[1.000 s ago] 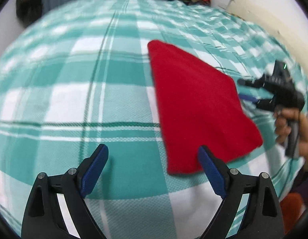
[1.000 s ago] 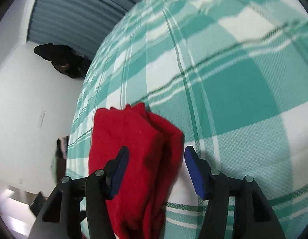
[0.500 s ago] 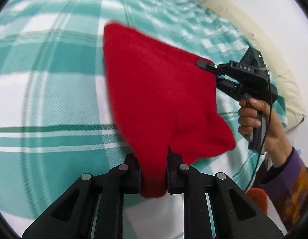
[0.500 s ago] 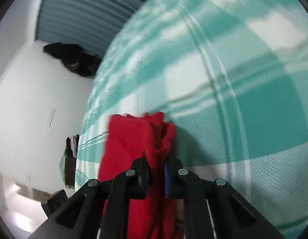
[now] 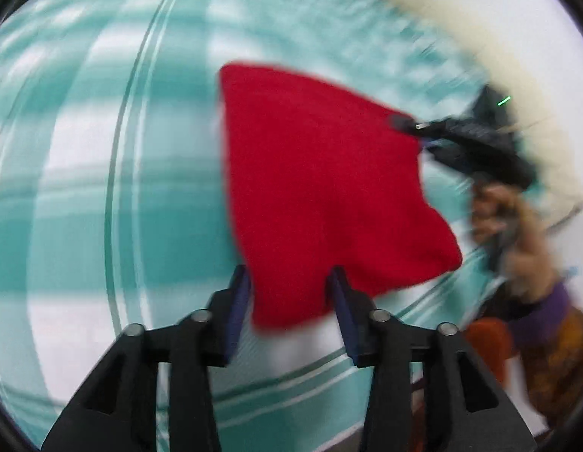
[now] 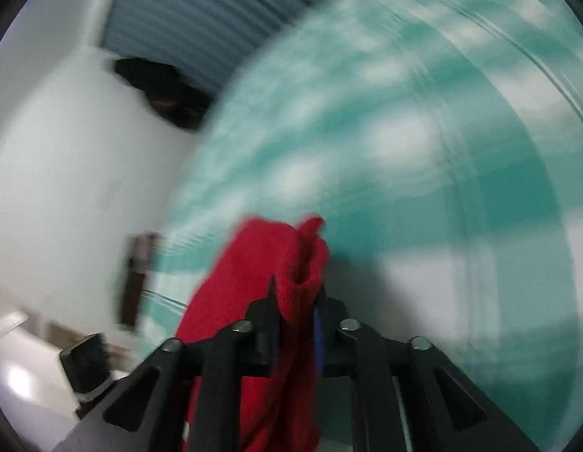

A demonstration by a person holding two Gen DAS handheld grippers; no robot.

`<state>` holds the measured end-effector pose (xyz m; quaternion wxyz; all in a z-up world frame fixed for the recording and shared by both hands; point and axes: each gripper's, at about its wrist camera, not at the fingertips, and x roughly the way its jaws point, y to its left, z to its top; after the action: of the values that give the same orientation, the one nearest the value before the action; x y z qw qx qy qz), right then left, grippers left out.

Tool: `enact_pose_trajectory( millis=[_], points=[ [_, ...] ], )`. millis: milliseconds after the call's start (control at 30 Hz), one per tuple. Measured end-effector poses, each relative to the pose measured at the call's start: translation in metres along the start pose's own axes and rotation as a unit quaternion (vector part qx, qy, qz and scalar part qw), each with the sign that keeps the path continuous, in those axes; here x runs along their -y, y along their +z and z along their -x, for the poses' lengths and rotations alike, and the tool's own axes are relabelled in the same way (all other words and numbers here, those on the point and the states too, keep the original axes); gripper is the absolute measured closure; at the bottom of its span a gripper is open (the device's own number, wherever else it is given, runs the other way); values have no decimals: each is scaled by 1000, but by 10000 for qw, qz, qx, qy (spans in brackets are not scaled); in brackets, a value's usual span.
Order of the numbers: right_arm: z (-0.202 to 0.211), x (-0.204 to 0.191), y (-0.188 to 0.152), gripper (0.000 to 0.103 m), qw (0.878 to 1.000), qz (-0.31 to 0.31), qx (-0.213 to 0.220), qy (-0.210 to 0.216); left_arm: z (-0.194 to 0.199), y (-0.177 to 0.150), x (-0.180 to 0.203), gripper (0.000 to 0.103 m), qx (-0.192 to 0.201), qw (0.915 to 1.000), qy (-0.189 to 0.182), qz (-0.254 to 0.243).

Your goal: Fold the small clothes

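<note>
A small red cloth (image 5: 321, 188) hangs spread above the teal checked bedsheet (image 5: 103, 188). My left gripper (image 5: 289, 301) has its jaws partly apart, with the cloth's near corner between them, loose. My right gripper (image 6: 297, 324) is shut on a bunched corner of the red cloth (image 6: 276, 263) and holds it up. It also shows in the left wrist view (image 5: 415, 128), pinching the cloth's far right corner. Both views are blurred by motion.
The bedsheet (image 6: 442, 150) fills most of both views. A cream pillow (image 5: 498, 75) lies along the bed's right edge. A white wall (image 6: 65, 150) and a dark pile (image 6: 159, 90) stand beyond the bed.
My left gripper, shut on the cloth's near corner half a second ago, has opened. My right gripper stays shut on its corner and has lifted it. Both cameras are moving fast.
</note>
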<state>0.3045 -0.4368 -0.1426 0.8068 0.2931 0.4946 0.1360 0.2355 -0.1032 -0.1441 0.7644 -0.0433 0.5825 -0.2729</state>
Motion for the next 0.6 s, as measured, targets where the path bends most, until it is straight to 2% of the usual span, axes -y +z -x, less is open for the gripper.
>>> enact_pose_trajectory(
  millis=[33, 67, 100, 133, 167, 233, 300, 367, 467, 500, 600],
  points=[
    [-2, 12, -13, 57, 9979, 39, -85, -645, -7, -10, 1, 58, -43, 9992, 384, -94],
    [0, 17, -22, 40, 9945, 119, -73, -1039, -4, -20, 3, 50, 96, 9977, 635, -217],
    [12, 23, -39, 37, 9884, 246, 53, -1499, 6, -30, 6, 42, 324, 9954, 847, -313],
    [22, 22, -50, 28, 9863, 273, 156, -1622, 16, -37, 9, 23, 529, 9919, 1094, -369],
    [36, 19, -64, 12, 9845, 292, 283, -1706, 29, -44, 13, 10, 791, 9859, 1410, -435],
    [65, -1, -95, 0, 9771, 519, 577, -1981, 55, -56, 25, 6, 1301, 9712, 1901, -610],
    [83, -29, -124, 0, 9677, 922, 770, -2217, 66, -58, 34, 2, 1561, 9553, 2384, -787],
    [95, -60, -158, 0, 9636, 1207, 807, -2246, 78, -69, 47, 2, 1763, 9310, 3045, -971],
    [106, -94, -198, 0, 9619, 1382, 781, -2225, 88, -84, 55, 2, 1836, 9110, 3555, -996],
    [109, -105, -214, 0, 9606, 1429, 742, -2266, 91, -88, 57, 2, 1857, 9109, 3555, -968],
    [108, -124, -253, 0, 9589, 1444, 455, -2398, 105, -104, 58, 2, 1633, 9340, 3094, -720]
  ],
)
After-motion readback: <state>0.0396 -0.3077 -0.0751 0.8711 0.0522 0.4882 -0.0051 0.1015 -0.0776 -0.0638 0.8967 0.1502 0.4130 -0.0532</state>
